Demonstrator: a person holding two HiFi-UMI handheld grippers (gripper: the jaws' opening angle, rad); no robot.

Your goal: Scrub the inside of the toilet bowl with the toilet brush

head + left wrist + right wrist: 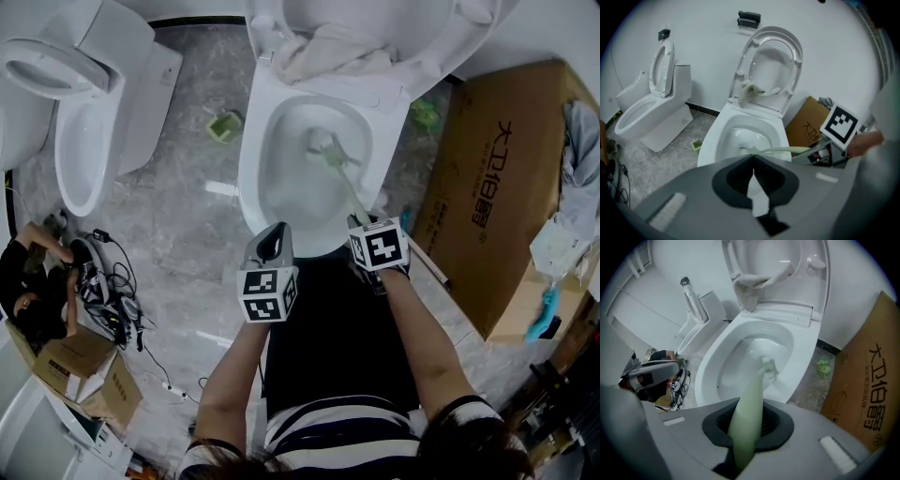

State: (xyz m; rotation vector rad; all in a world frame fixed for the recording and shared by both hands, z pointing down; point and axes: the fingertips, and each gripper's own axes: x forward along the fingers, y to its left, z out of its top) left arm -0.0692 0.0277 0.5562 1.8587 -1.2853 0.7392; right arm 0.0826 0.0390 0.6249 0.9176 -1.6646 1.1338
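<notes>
Pale-green plastic runs from the right hand-held gripper (pixel 748 427) down into the toilet bowl (pixel 261 159). This is the handle of the toilet brush (pixel 749 404), and the jaws are clamped on it near its upper end. The white bristle head (pixel 322 143) lies against the inner wall toward the bowl's rear edge, below the raised seat (pixel 796 63). The left hand-held gripper (pixel 753 180) hangs over the bowl's front edge, jaws together with nothing between them. Scrubbing looks under way, so the job, as I judge it, is to work the head round the whole wall in firm, overlapping strokes. The bristles should press flat instead of dragging on their tips, then go under the rim and down to the bottom. A grip this high on a thin handle may let it flex or twist, so moderate pressure and short strokes seem wise. The cloth (pixel 323 52) draped at the rear edge sits near the brush's path, and staying below the rim should avoid snagging it. Lifting the head slowly should limit splashes onto the floor (pixel 187 216).
</notes>
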